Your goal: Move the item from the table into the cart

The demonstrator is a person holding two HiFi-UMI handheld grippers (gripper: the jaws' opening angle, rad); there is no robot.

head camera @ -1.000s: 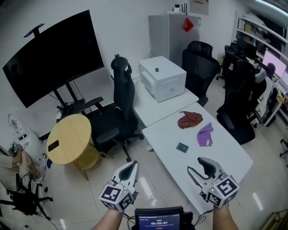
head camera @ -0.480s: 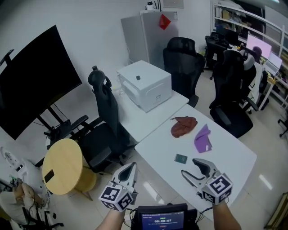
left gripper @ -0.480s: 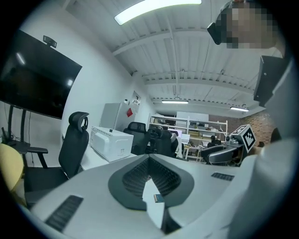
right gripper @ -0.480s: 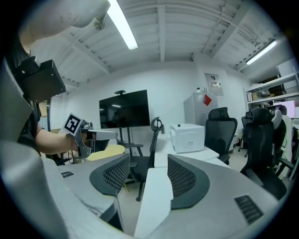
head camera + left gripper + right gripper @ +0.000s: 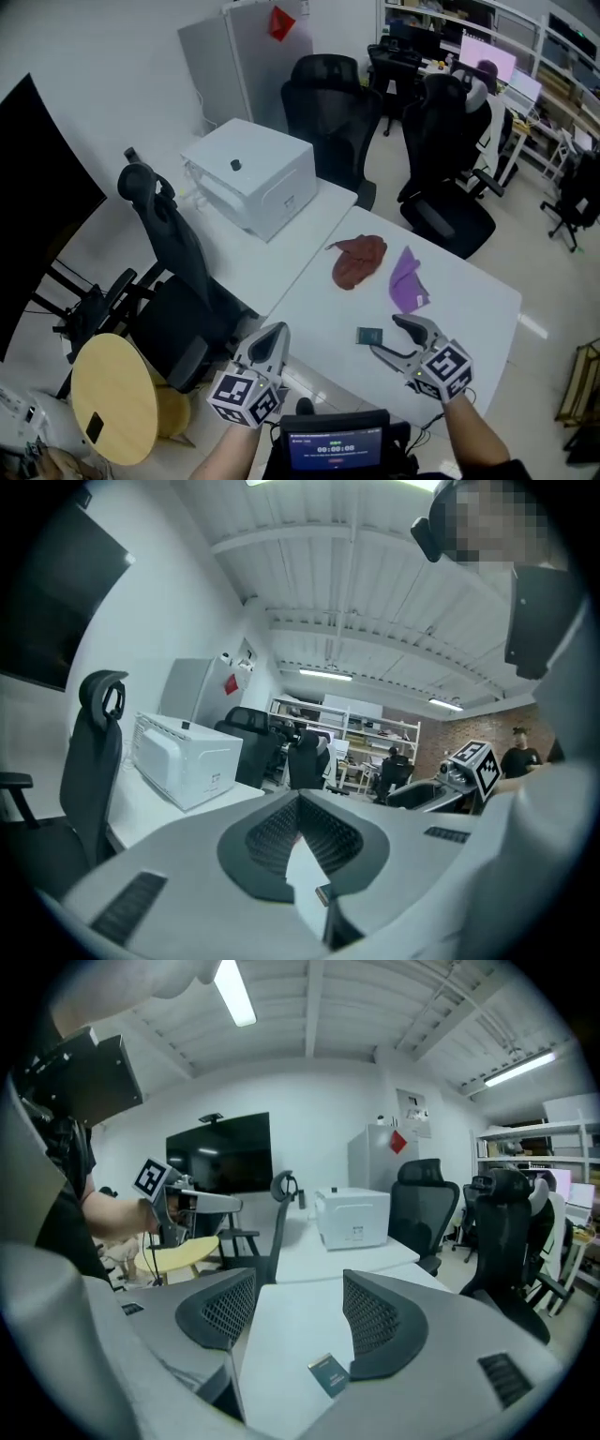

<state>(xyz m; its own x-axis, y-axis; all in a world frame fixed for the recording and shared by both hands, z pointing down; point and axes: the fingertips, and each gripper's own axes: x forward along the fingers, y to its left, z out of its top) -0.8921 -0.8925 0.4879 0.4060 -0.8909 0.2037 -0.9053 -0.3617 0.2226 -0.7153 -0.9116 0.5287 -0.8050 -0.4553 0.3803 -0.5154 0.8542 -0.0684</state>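
A small dark teal card (image 5: 371,336) lies flat on the white table (image 5: 469,309), near its front edge. Farther back on the table lie a brown cloth (image 5: 358,260) and a purple cloth (image 5: 407,279). My right gripper (image 5: 389,337) hovers just right of the card; its jaws are opening and nothing is between them. In the right gripper view the card (image 5: 330,1374) lies low by the right jaw, not between the pads of the gripper (image 5: 298,1314). My left gripper (image 5: 273,336) hangs off the table's left edge, shut and empty, and its own view shows the gripper (image 5: 299,803) with the jaws together.
A white box-shaped appliance (image 5: 248,176) stands on the adjoining table at the back left. A black office chair (image 5: 173,272) sits left of the tables, with more chairs (image 5: 441,159) behind. A round yellow table (image 5: 112,398) is at the lower left. No cart is in view.
The head view has swung left to right, bringing the table nearer. My right gripper's jaws have spread wider and come up beside the card. The left gripper stays shut.
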